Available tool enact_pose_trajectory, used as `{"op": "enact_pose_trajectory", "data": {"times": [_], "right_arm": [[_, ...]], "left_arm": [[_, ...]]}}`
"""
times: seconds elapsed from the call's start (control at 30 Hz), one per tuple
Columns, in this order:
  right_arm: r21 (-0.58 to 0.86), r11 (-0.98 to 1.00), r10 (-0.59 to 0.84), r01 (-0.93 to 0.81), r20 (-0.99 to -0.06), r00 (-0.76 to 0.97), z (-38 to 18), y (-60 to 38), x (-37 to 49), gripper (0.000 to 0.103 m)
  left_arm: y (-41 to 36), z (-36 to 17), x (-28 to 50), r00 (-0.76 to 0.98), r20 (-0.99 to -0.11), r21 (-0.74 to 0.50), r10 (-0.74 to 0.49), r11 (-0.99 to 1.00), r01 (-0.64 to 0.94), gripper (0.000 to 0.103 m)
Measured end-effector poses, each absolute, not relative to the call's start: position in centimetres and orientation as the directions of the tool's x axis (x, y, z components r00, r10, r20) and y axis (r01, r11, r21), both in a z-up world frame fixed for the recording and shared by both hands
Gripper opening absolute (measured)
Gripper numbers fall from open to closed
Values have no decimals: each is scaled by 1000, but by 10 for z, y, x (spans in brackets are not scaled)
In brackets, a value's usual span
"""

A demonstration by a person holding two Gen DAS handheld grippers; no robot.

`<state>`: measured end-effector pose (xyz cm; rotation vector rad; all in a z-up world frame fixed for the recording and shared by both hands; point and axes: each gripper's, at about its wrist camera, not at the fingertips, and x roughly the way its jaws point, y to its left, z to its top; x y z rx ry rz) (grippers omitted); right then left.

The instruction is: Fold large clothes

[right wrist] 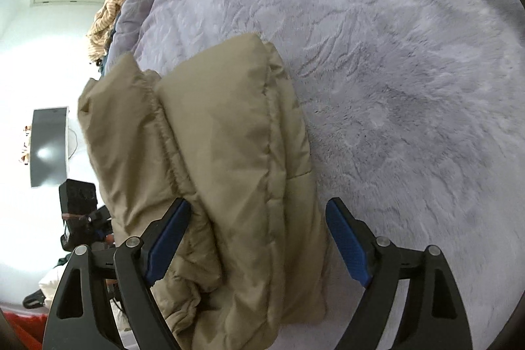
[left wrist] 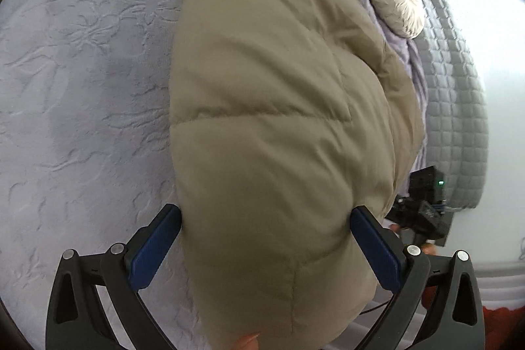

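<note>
While the puffy khaki jacket point(left wrist: 269, 120) lies folded on the lilac bedspread point(left wrist: 85, 81), left gripper point(left wrist: 265, 225) and right gripper point(right wrist: 257, 218) straddle it, jaws wide, gripping nothing; soft, light, springy, probably slippery—best pinched at its seamed edges.

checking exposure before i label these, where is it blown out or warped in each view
Left wrist view: the wall at upper right is blown out to white, the puffer jacket is evenly lit, and the fisheye bends the quilted headboard. Right wrist view: the left side around the dark screen is overexposed, and the fleece blanket looks soft toward the rim.
</note>
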<state>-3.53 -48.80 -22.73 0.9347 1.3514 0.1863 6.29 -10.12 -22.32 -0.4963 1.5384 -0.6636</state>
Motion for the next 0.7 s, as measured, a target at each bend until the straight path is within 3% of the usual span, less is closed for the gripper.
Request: {"op": "enact_pose_trajectory", "data": {"times": [0.17,0.2,0.7], "right_arm": [[702,602,662,381,-705,255,-248,-488,-25,91],[711,594,671,377,-696,256,-251,-489,-23,102],[811,466,795,353,-559,236,-282,-487,6,103]], "left_arm": [[-107,-238,72,-89,-703,-711,-706,698,85,103],[-107,-242,74,-91,-694,-720,-714,689,82,103],[-118,-272,86,-126,-595,-803,-794,593,61,103]]}}
